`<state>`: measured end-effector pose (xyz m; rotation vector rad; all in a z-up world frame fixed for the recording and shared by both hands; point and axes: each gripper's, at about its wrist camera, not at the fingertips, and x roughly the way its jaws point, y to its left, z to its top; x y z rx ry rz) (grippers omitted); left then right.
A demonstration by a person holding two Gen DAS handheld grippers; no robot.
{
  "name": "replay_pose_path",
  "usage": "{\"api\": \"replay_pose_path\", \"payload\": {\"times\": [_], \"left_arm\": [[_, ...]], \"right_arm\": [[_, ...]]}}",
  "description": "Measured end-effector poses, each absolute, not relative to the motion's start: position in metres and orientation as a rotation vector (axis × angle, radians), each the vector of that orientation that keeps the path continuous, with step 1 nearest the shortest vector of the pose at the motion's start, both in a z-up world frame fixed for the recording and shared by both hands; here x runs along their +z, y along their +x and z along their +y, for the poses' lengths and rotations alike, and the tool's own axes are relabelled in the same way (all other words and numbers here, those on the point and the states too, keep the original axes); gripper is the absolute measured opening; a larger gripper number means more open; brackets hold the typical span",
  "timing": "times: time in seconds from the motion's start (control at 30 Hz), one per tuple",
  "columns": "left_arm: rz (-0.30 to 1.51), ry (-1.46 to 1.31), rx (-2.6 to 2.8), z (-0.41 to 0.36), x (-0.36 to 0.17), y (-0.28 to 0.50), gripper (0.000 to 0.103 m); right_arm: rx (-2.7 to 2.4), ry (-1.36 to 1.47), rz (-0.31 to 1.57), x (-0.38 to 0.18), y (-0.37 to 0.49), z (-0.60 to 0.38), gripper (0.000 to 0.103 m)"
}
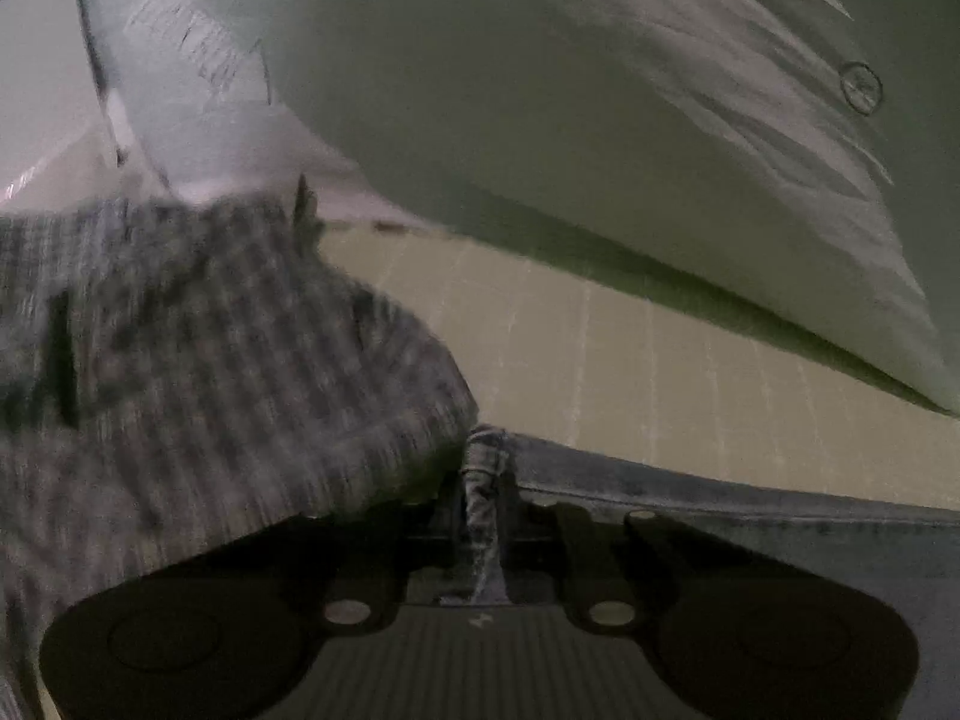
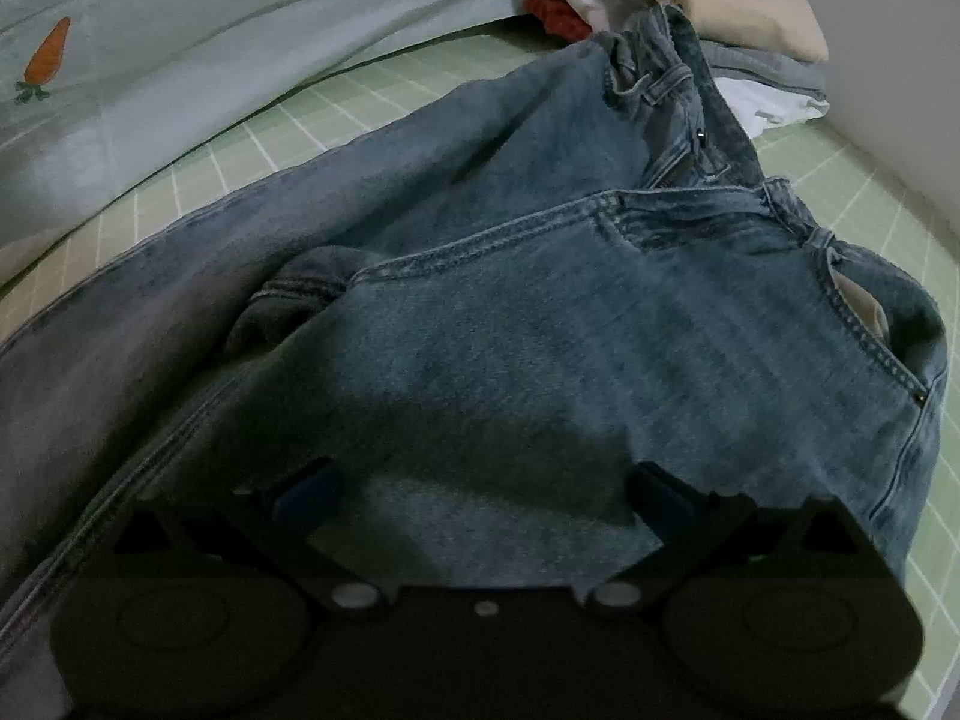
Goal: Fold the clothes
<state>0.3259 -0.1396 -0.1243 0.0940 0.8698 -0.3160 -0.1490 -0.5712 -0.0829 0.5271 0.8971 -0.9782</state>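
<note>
A pair of blue jeans (image 2: 540,312) lies spread on the green checked sheet (image 2: 252,138), waistband towards the far right. My right gripper (image 2: 483,498) is open, its fingers resting apart on the denim near the seat. In the left wrist view my left gripper (image 1: 483,492) is shut on a thin bunched fold of the jeans (image 1: 480,480), lifted above the sheet (image 1: 600,360); more denim (image 1: 780,546) lies to its right. A blurred checked fabric (image 1: 210,360) hangs at the left of that view.
A pale green quilt with a carrot print (image 2: 180,48) lies along the far left and also shows in the left wrist view (image 1: 540,90). A pile of folded clothes (image 2: 720,12) sits at the far right by a wall.
</note>
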Motion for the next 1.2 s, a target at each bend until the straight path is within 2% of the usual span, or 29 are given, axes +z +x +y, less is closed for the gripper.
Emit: {"api": "replay_pose_path", "payload": {"times": [0.23, 0.3, 0.37, 0.4, 0.43, 0.5, 0.57, 0.77, 0.93, 1.2], "left_arm": [[0.8, 0.021, -0.207, -0.13, -0.109, 0.388, 0.011], [0.806, -0.009, -0.202, -0.128, -0.103, 0.391, 0.014], [0.809, 0.001, -0.221, -0.129, -0.099, 0.384, 0.028], [0.805, 0.005, -0.242, -0.129, -0.096, 0.374, 0.046], [0.802, 0.007, -0.261, -0.129, -0.094, 0.364, 0.07], [0.802, 0.013, -0.28, -0.129, -0.093, 0.342, 0.089], [0.819, 0.049, -0.287, -0.131, -0.096, 0.319, 0.089], [0.935, 0.057, -0.244, -0.126, -0.115, 0.265, 0.093], [0.997, 0.051, -0.205, -0.126, -0.125, 0.248, 0.093], [1.032, 0.08, -0.162, -0.129, -0.134, 0.237, 0.102]], "right_arm": [[-0.974, 0.531, 0.907, -0.082, -0.151, -0.574, 0.103], [-0.974, 0.529, 0.905, -0.082, -0.151, -0.574, 0.103], [-0.973, 0.526, 0.901, -0.082, -0.152, -0.574, 0.103], [-0.973, 0.524, 0.898, -0.083, -0.152, -0.574, 0.103], [-0.975, 0.523, 0.896, -0.083, -0.152, -0.573, 0.103], [-0.975, 0.517, 0.905, -0.082, -0.151, -0.573, 0.103], [-0.968, 0.48, 0.939, -0.079, -0.145, -0.573, 0.103], [-0.896, 0.222, 0.864, -0.05, -0.108, -0.543, 0.101], [-0.785, 0.119, 0.906, -0.063, -0.072, -0.536, 0.1], [-0.708, 0.037, 0.917, -0.079, -0.05, -0.532, 0.098]]}}
